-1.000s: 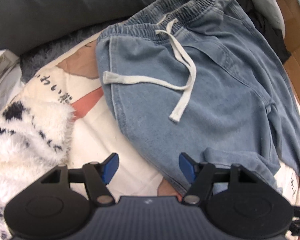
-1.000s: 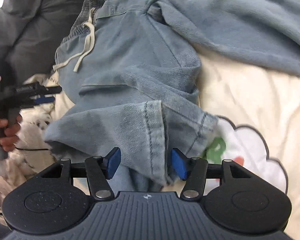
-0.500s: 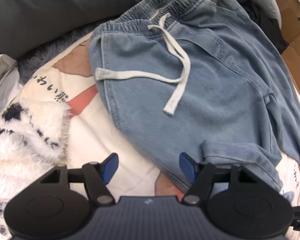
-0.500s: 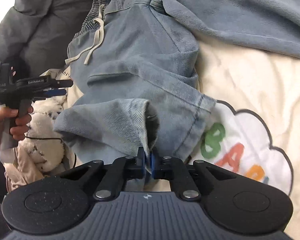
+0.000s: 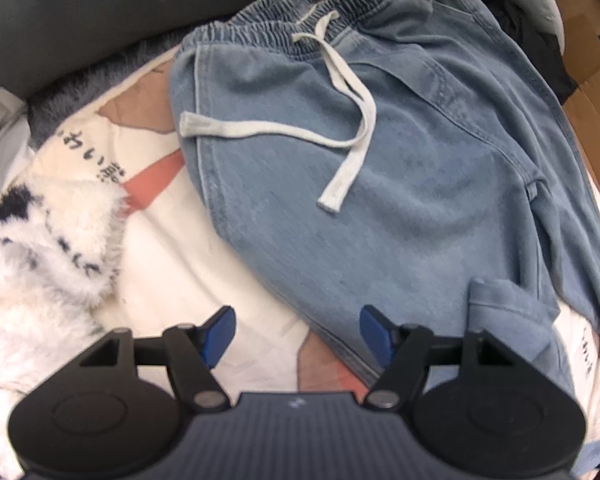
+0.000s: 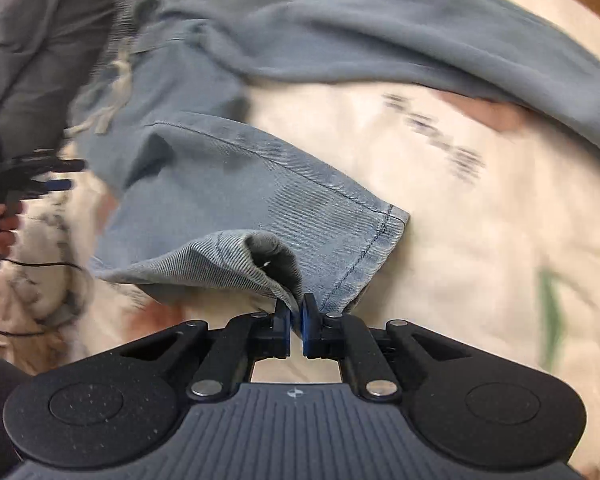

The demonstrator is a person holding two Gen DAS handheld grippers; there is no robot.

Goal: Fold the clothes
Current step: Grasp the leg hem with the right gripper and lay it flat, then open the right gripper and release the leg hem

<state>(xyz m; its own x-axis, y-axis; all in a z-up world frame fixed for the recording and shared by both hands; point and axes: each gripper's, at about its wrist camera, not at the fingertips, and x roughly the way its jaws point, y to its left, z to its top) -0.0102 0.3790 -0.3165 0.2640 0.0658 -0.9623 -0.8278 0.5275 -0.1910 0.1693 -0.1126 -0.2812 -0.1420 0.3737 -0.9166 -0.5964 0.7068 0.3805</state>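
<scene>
Light blue denim trousers (image 5: pixel 400 184) with an elastic waistband and a white drawstring (image 5: pixel 340 128) lie spread on a cream printed bedspread (image 5: pixel 172 272). My left gripper (image 5: pixel 296 330) hangs open just above the trousers' lower left edge, with nothing between its blue pads. My right gripper (image 6: pixel 296 316) is shut on the hem of one trouser leg (image 6: pixel 260 208) and holds it lifted off the bedspread (image 6: pixel 480 260). The other leg (image 6: pixel 380 32) stretches across the top of the right wrist view. The left gripper (image 6: pixel 58 184) shows at that view's left edge, held by a hand (image 6: pixel 0 228).
A fluffy white and black throw (image 5: pixel 32 264) lies left of the trousers. Dark grey bedding (image 5: pixel 100 8) runs along the far side. Cardboard (image 5: pixel 592 92) sits beyond the bed at the right. A thin black cable (image 6: pixel 40 266) trails below the hand.
My right gripper closed on the trouser leg's hem, then pulled it up and sideways, unfolding the leg. The left gripper stayed open and nearly still.
</scene>
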